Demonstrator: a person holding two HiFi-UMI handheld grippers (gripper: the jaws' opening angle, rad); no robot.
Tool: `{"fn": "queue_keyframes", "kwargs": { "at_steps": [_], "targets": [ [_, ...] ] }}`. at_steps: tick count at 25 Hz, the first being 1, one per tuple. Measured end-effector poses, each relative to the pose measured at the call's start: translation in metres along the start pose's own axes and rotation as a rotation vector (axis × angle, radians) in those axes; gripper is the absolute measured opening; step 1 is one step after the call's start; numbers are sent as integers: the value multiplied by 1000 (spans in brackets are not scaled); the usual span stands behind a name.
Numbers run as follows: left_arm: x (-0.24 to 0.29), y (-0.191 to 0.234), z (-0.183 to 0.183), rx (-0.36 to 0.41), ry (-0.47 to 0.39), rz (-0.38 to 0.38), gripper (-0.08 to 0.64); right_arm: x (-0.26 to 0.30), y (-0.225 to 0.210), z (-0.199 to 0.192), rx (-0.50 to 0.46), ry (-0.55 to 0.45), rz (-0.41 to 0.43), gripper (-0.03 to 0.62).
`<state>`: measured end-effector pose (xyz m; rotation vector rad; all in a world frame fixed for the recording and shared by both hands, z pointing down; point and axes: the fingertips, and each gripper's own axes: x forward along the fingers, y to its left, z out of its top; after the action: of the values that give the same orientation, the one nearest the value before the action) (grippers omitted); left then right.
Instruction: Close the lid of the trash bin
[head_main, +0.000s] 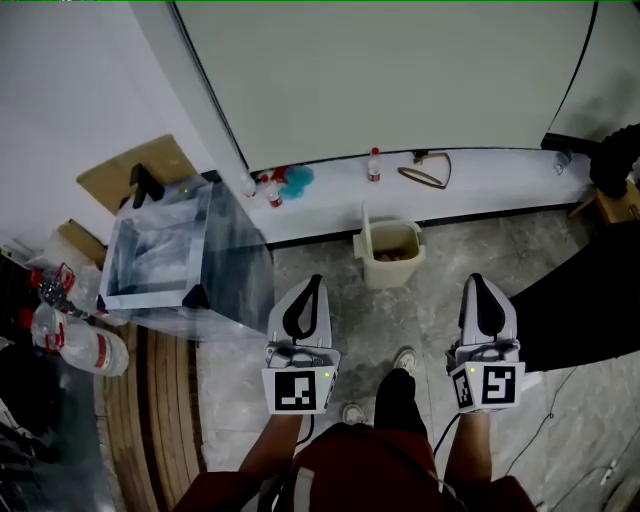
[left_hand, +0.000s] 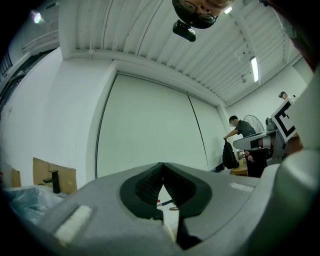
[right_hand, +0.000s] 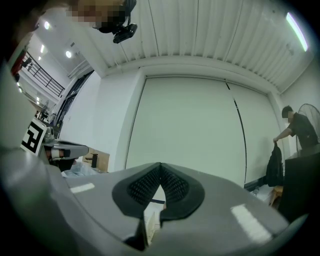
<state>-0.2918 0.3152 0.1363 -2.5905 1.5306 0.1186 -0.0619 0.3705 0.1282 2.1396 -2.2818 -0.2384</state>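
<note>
Approach to the trash bin (head_main: 389, 252) — open, on the floor by the wall, ahead of both grippers. Left gripper (head_main: 312, 290) and right gripper (head_main: 480, 290): jaws together, empty. Recommended — keep the jaws closed, reach behind the raised lid (head_main: 364, 228), and tip it down gently.

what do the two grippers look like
Both the left gripper and right gripper have light grey shells with black ribbed pads, tapering to a point. Each carries a white cube printed with black square markers and a small green light.
</note>
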Motion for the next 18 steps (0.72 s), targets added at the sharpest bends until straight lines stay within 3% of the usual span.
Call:
{"fn": "queue_keyframes", "kwargs": {
  "at_steps": [10, 18],
  "targets": [
    [116, -50, -9, 12, 10, -90, 6, 53, -102, -16, 15, 10, -74, 0],
    [203, -81, -25, -6, 52, -94, 6, 102, -181, -41, 55, 37, -102, 0]
  ]
}}
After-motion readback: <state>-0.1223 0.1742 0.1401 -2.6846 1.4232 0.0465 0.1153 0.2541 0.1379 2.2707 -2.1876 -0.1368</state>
